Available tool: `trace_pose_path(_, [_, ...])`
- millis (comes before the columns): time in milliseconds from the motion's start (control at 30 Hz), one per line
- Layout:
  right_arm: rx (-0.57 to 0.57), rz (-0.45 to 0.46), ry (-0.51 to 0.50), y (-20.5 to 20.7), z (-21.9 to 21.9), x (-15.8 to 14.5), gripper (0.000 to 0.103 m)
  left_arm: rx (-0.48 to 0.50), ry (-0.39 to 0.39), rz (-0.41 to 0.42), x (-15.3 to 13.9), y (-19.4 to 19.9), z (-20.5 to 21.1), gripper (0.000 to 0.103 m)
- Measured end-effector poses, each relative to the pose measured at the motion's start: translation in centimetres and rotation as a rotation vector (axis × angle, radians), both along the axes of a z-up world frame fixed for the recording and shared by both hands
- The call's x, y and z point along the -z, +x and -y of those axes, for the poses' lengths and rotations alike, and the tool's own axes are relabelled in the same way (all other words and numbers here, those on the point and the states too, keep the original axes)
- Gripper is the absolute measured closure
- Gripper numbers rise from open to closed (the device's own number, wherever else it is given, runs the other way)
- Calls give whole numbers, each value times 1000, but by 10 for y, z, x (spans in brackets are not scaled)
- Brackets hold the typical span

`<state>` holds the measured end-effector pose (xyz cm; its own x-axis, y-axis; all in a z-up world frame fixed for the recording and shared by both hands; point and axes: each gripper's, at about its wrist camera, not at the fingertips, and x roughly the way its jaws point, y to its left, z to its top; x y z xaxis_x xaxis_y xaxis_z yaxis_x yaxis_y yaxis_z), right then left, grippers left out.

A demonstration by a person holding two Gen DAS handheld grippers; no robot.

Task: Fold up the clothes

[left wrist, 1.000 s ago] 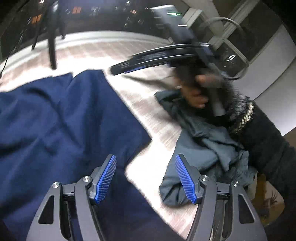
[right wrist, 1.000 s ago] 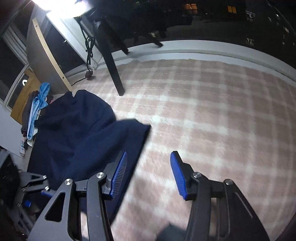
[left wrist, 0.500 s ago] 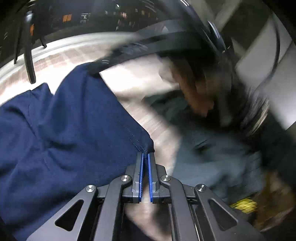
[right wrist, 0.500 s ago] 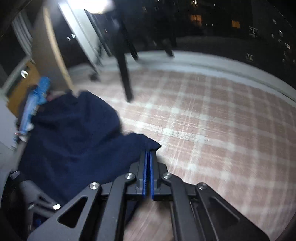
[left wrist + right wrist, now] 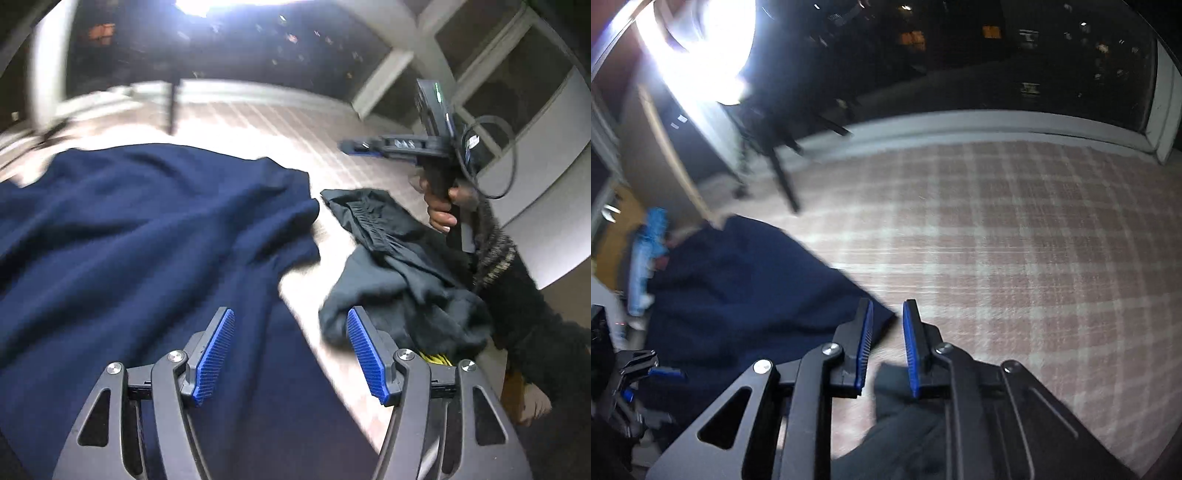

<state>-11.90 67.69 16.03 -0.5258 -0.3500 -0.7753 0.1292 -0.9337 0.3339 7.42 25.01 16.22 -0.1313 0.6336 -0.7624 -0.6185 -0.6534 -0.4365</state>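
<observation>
Navy garment [image 5: 140,236] lies spread on the plaid table [image 5: 1015,240], grey heap [image 5: 402,280] beside it. Our left gripper [image 5: 291,354] and right gripper [image 5: 887,343] are opening, empty. We judge one fold laid; next, regrip an edge.

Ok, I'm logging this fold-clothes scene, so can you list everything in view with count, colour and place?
Navy blue fabric garment: one, dark blue, spread over the left of the checked surface.
Dark grey crumpled garment: one, grey-green, bunched to the right of the navy one, apart from it.
Pink-and-white checked cloth surface: one, under both garments.
Light blue cloth: one, far left edge, blurred.
Black stand legs: thin, dark, at the far edge.
Left gripper: blue pads, jaws opening, nothing between them.
Right gripper: blue pads, jaws opening, empty.
Hand: one, dark knitted sleeve, on the right gripper's handle.
</observation>
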Motion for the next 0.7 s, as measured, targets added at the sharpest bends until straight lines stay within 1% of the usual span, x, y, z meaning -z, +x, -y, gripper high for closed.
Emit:
trace_pose_path(100, [-18,-29,-93,36,-1,-23,86,-45,-47,-10,-13,44,32,42])
trace_pose_path(200, [-34,-71,-202,86,-3,-49,86,-55,-82,-18,-14,90,51,42])
trace_pose_path(333, [-25,-138,-237,169,-1,-79,86,-37,-79,-23,-18,153,81,42])
trace_pose_path(400, [-38,-150,-221,220,6,-84,86,-28,-82,-34,-18,181,96,42])
trace_pose_path(467, [-57,-140,-206,269,23,-76,85,-13,-88,-50,-15,215,104,42])
trace_pose_path(533, [-81,-101,-197,318,51,-57,80,3,-97,-67,-11,250,111,42])
trace_pose_path(633, [-149,5,-153,367,113,-3,79,37,-83,-70,-2,291,106,42])
trace_pose_path(700, [-200,72,-106,388,153,27,79,70,-80,-93,7,315,88,42])
